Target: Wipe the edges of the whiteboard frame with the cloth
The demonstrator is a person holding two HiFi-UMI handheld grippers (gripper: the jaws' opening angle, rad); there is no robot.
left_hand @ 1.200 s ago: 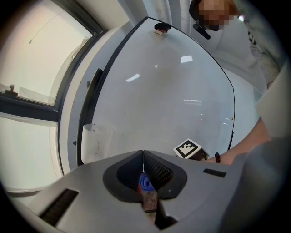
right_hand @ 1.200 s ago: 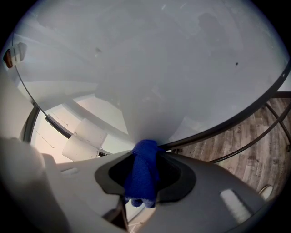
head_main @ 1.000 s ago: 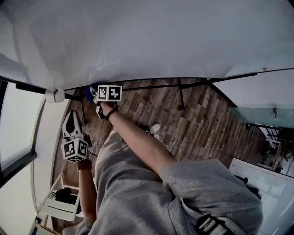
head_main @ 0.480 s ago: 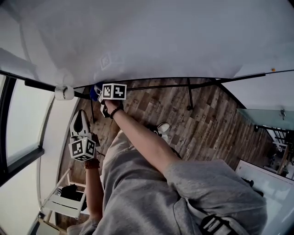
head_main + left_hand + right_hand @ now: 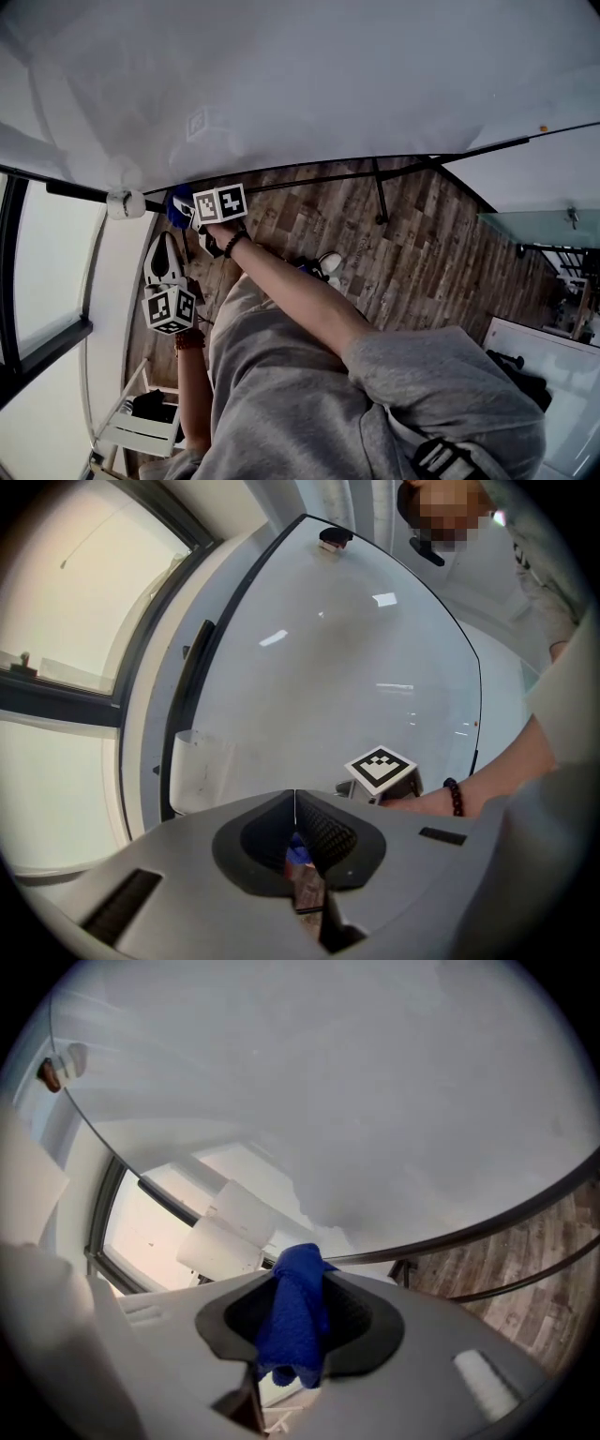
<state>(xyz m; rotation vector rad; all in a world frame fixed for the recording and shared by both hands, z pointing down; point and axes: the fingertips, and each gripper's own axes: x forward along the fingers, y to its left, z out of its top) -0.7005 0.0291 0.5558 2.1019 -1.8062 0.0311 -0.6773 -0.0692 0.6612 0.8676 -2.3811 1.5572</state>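
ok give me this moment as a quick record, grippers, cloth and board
right gripper: shut on blue cloth
left gripper: shut, empty, held below the right one, off the board
cloth position: up at the whiteboard lower frame edge, near its left end in the head view
cloth contact with frame: cannot tell

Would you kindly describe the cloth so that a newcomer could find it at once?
Find the large white whiteboard and follow its dark bottom frame edge leftwards in the head view. There the right gripper pinches a small blue fuzzy cloth between its fingers, deep blue against the white board and grey gripper.
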